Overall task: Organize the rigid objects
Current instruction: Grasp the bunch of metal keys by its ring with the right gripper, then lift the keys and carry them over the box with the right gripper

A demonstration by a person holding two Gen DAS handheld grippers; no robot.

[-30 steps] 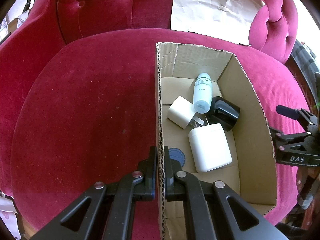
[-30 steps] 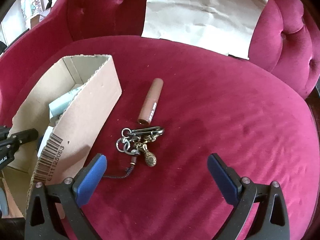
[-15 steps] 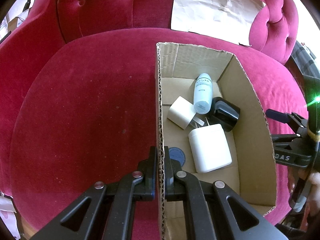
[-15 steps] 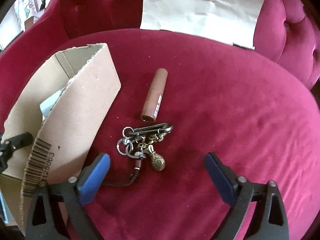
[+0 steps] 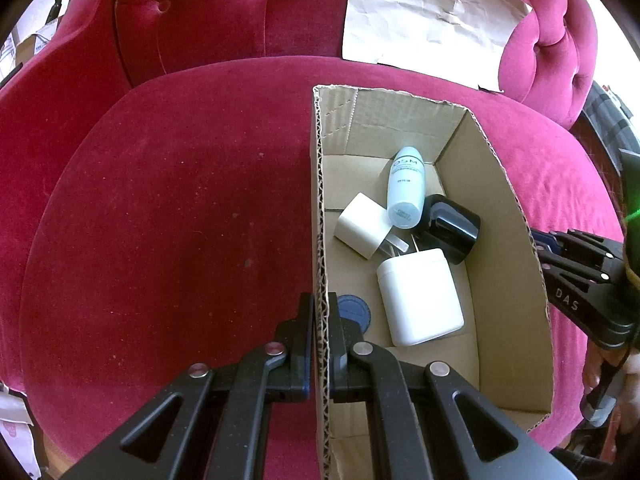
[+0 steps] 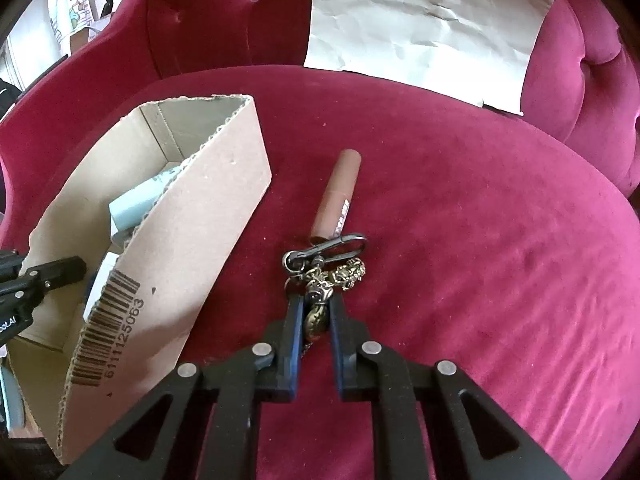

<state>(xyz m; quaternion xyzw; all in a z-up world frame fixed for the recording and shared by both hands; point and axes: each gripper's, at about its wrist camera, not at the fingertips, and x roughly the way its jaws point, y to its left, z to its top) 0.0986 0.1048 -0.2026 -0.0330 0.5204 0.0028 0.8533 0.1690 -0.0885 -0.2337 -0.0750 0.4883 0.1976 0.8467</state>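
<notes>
Right claw [image 6: 315, 307] clamped on the keychain [image 6: 326, 270], pads pinching the brass charm with the carabiner and rings spilling out ahead on the red velvet sofa seat [image 6: 480, 260]. Left claw [image 5: 320, 320] clenched on the near wall of the cardboard box [image 5: 500, 208], one pad inside, one outside, pinning it steady. Pickup step, by the look of it: grip made, lift not yet done, keychain lying on the cushion just right of the box. Brown tube [image 6: 338, 196] just beyond, its near end touching or almost touching the carabiner. Already in the box: pale blue bottle [image 5: 406, 188], white cube [image 5: 362, 230], black jar [image 5: 450, 228], white tub [image 5: 418, 296], blue lid [image 5: 354, 310] near the left pads.

Next, probably: straight lift, enough height to clear the barcoded wall, swing left over the open top, then release. Loose rings and the cord trailing under the claw likely to dangle and swing, maybe snag the corrugated edge or nudge the tube. Tube probably last after that
</notes>
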